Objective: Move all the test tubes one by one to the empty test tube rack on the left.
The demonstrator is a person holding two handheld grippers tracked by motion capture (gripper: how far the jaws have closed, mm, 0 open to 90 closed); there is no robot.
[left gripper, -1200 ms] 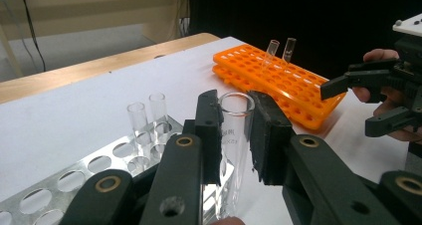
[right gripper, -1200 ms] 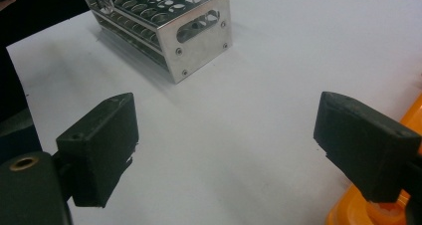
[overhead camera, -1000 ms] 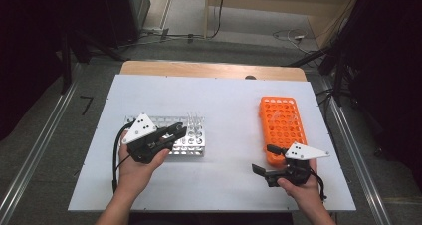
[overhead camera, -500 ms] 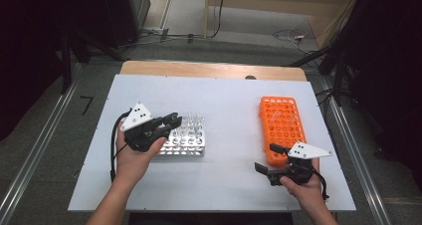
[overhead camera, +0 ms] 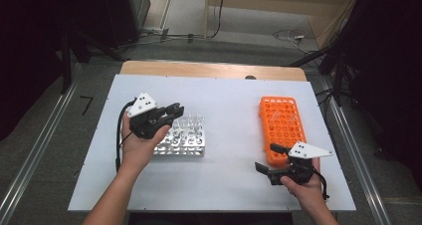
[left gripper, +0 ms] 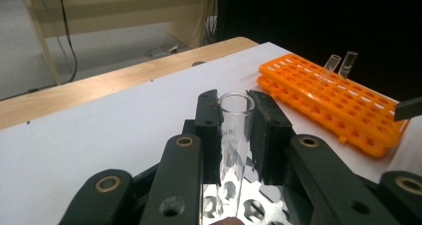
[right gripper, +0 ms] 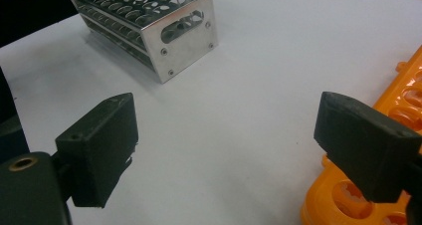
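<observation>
Over the metal rack (overhead camera: 183, 139), the left gripper (left gripper: 233, 130) has a clear glass tube (left gripper: 230, 150) pinched upright between its pads, lifted free of the holes. Right of the metal rack, the orange rack (overhead camera: 281, 128) already carries two tubes (left gripper: 339, 65); most of its holes stand bare, so plenty looks left. Farther right, the right gripper (right gripper: 229, 150) waits, jaws wide and empty.

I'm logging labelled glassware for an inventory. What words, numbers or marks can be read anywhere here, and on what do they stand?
Glass test tube in the left gripper: small pale print just below its rim, too blurred to read.
Orange rack: no readable print.
Metal rack: no readable print.
Grey plates on both grippers: dots alone, no text.
</observation>
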